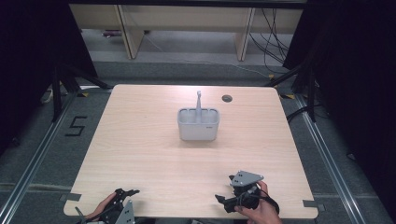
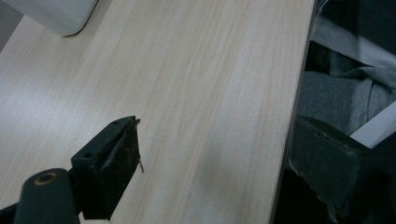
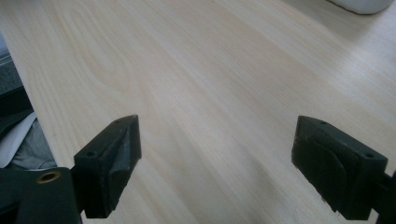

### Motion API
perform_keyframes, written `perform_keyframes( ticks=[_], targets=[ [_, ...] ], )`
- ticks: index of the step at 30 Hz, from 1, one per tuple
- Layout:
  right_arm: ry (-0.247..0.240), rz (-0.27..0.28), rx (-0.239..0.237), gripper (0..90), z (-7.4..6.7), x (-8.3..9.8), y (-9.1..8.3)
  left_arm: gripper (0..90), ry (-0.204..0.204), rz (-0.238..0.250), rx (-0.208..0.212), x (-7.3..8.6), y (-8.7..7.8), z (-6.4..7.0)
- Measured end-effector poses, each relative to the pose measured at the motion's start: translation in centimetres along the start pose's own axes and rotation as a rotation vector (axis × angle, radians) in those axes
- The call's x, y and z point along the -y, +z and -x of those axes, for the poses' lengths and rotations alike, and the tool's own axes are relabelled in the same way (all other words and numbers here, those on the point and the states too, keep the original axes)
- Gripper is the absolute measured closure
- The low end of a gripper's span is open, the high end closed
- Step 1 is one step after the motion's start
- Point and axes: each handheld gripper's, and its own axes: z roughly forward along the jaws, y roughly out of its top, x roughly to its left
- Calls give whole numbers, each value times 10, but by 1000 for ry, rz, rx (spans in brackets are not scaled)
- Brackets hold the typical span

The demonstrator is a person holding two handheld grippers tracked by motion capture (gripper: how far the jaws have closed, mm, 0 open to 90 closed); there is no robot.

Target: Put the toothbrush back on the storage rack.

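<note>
Both tools [image 1: 227, 189] [image 1: 125, 195] hover open, well short of caddy [image 1: 198, 124].

Caddy [image 1: 198, 125] mid-table [image 1: 140, 140]; L gripper [image 1: 127, 193] & R gripper [image 1: 225, 192] at near edge.

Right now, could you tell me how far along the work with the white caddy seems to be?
It looks barely begun. The white caddy stands mid-table with its handle upright, untouched. Both grippers sit at the near edge, well short of it: the left gripper and the right gripper, each with jaws open and holding nothing. Nothing is in hand. Presumably the reach to the caddy and any handling of it are all left.
</note>
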Motion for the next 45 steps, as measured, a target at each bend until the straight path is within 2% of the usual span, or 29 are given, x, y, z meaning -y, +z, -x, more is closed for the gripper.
perform_keyframes(
  ticks=[1, 5, 7, 8, 10, 11, 12, 14, 20, 22, 29, 31, 36, 45],
  targets=[
    [4, 2, 8, 167, -1, 1, -1, 157, -4, 12, 4, 0, 0, 0],
    [21, -12, 0, 167, -3, 4, -3, 157, -3, 3, 0, 0, 0, 0],
    [1, -6, 2, 167, -3, 5, -3, 157, -1, 2, 1, 0, 0, 0],
    [19, -14, 0, 167, -4, 6, -4, 157, 1, 0, -1, 0, 0, 0],
    [20, -14, 3, 167, -4, 7, -5, 157, -3, 3, 2, 0, 0, 0],
    [5, -14, -2, 167, -3, 7, -5, 157, -2, 3, 1, 0, -1, 0],
    [13, -16, 4, 167, -4, 8, -5, 157, -2, 3, -1, 0, -1, 0],
    [-1, -22, 3, 168, -3, 9, -5, 157, -3, 2, -2, 0, -1, 0],
    [31, -27, 9, 167, -5, 12, -8, 157, -1, 1, -1, 0, -1, 0],
    [12, -22, 8, 167, -3, 12, -7, 157, -2, 3, 1, 0, 0, 0],
    [12, -17, -3, 168, -3, 12, -7, 157, -2, 3, 1, 0, 0, 0],
    [7, -14, 10, 168, -3, 12, -8, 157, -2, 2, 0, 0, 0, 0],
    [21, -21, 4, 168, -4, 12, -8, 157, -1, 2, 1, 0, 0, 0],
    [12, -15, 12, 167, -3, 12, -8, 157, -2, 2, 0, 0, -1, 0]
  ],
)
